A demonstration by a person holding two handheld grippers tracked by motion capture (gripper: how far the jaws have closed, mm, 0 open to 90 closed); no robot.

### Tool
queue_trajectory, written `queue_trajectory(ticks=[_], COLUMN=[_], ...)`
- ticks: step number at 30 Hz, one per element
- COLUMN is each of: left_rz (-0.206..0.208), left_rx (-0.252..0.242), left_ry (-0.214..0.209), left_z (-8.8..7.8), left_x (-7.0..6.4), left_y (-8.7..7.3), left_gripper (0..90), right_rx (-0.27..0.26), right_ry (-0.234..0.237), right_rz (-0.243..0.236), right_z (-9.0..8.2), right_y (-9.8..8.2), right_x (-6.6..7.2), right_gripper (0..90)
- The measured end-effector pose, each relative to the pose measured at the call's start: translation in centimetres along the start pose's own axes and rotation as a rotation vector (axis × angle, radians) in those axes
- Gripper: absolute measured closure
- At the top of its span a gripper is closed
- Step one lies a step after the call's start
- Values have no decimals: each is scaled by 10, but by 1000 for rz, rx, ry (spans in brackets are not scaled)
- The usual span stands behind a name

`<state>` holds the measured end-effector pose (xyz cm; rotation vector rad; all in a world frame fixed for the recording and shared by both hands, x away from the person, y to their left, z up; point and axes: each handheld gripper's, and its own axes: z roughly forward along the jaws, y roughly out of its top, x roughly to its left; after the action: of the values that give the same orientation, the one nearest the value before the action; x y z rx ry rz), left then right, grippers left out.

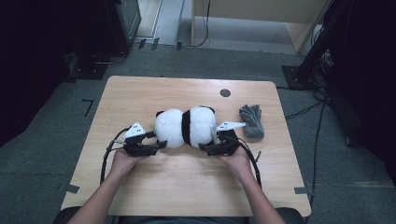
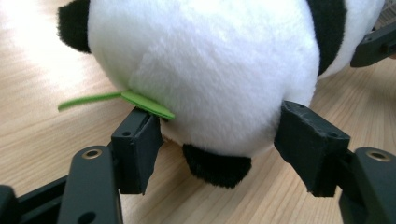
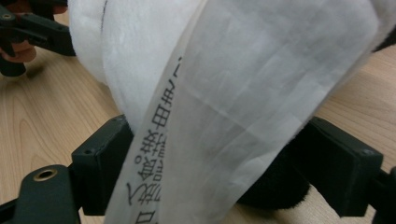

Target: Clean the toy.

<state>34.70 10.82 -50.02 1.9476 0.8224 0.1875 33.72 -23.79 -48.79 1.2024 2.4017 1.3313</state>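
One wooden counter point(image 1: 140, 93) spans the middle of the high view, and at its centre lies one plush panda point(image 1: 186, 127), on its side, white with black bands. Right of it sits one grey folded cloth point(image 1: 252, 121), just apart. Two grippers flank the toy. The left gripper point(image 1: 156, 140) has its jaws half open around the panda's head end, pads against the fur, a green felt leaf point(image 2: 140, 100) resting on one jaw. The right gripper point(image 1: 209, 145) straddles the other end, jaws set fairly wide, one white care label point(image 3: 224, 107) draped between them; whether they pinch I cannot tell. The step looks like gripping both ends; next calls for a level lift.
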Motion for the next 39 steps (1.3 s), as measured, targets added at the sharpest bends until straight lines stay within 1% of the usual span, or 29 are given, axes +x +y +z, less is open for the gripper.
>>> queue_trajectory(ticks=[1,3,5,7,10,11,13,14,17,20,23,25,26,28,29,31,32,35,37,39], left_rz=[-7,10,25,30,5,-5,-20,-22,-8,-14,-11,-6,2,31,29,13,10,19,4,-18], left_rx=[9,23,33,40,32,27,22,21,19,9,-9,-21,-21,-20,-27,-40,-40,-24,-29,-38], left_ry=[-2,12,22,24,14,18,11,8,13,11,8,13,17,42,42,25,22,29,22,3], left_z=[0,-1,-1,-2,-3,-3,-5,-6,-9,-12,-16,-18,-19,-19,-20,-20,-20,-19,-19,-19], left_x=[0,0,-2,-2,-1,-1,0,0,-1,-1,-1,-1,-1,-2,-3,-2,-2,1,4,7], left_y=[1,2,3,4,5,6,7,8,10,14,17,20,21,26,29,32,33,35,38,42], left_gripper=[304,287,284,270,254,244,240,239,235,233,227,218,215,200,186,176,176,165,165,165], right_rx=[-2,0,-2,-11,-29,-34,-37,-37,-43,-50,-57,-73,-85,-89,-87,-87,-89,-89,-89,-95], right_ry=[0,-2,0,4,4,-3,-12,-14,-28,-42,-62,-78,-82,-98,-113,-136,-142,-165,-182,-187], right_rz=[2,1,10,26,40,37,36,40,42,43,41,46,53,56,48,44,47,58,65,82], right_z=[0,-2,-4,-8,-15,-17,-22,-25,-32,-38,-43,-48,-51,-55,-57,-59,-60,-63,-64,-64], right_y=[0,1,2,3,5,6,7,8,10,11,12,12,12,13,14,14,14,15,15,15], right_x=[0,-1,-1,-2,-4,-4,-5,-6,-9,-13,-17,-20,-22,-26,-27,-32,-33,-41,-47,-53], right_gripper=[169,177,183,183,183,183,183,183,182,183,193,203,211,212,212,212,213,213,215,217])
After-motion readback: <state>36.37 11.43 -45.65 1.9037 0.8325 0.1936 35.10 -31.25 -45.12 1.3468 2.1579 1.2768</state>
